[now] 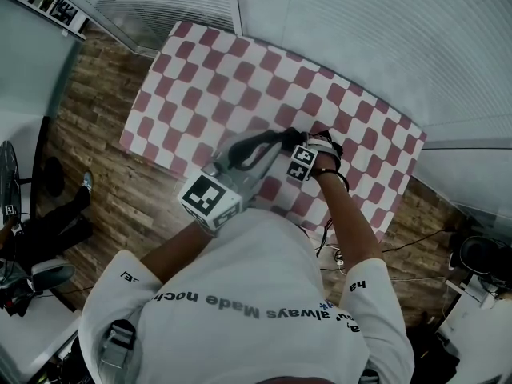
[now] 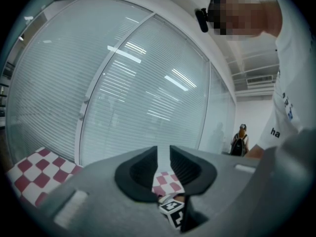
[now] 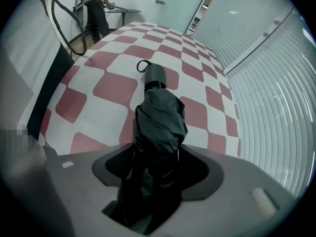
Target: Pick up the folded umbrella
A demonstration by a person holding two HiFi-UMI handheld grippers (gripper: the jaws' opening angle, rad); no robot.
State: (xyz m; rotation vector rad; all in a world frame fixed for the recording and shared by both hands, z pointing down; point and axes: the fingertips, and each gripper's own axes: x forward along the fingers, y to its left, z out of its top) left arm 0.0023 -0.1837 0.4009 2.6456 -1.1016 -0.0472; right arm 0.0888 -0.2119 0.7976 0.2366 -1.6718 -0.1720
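Closest to us, the right gripper (image 3: 157,167) is pointing steeply down. Its jaws are standing wide apart and are not squeezing anything yet. The folded umbrella (image 3: 158,117) is sitting between them, lying flat on the red-and-white checkered tablecloth (image 3: 98,58).

The left gripper (image 2: 164,157) is waiting level. Its jaws are nearly together, showing only a thin slit, and it is holding nothing.

I think the step right now is getting a good grab. To do it well, the right gripper should be sinking low enough that both pads are sitting beside the fat part of the bundle. Then it should be closing slowly and firmly, because the cloth looks soft and may be squashing or slipping. After that, lifting straight up seems safest.

In the right gripper view, the umbrella is running from 6 o'clock up toward 12 o'clock. It is black, with loose, wrinkled cloth wrapped around it. Its smooth dark handle (image 3: 155,77) is pointing to 12 o'clock, and a small strap loop (image 3: 143,65) is sticking out at 11 o'clock.
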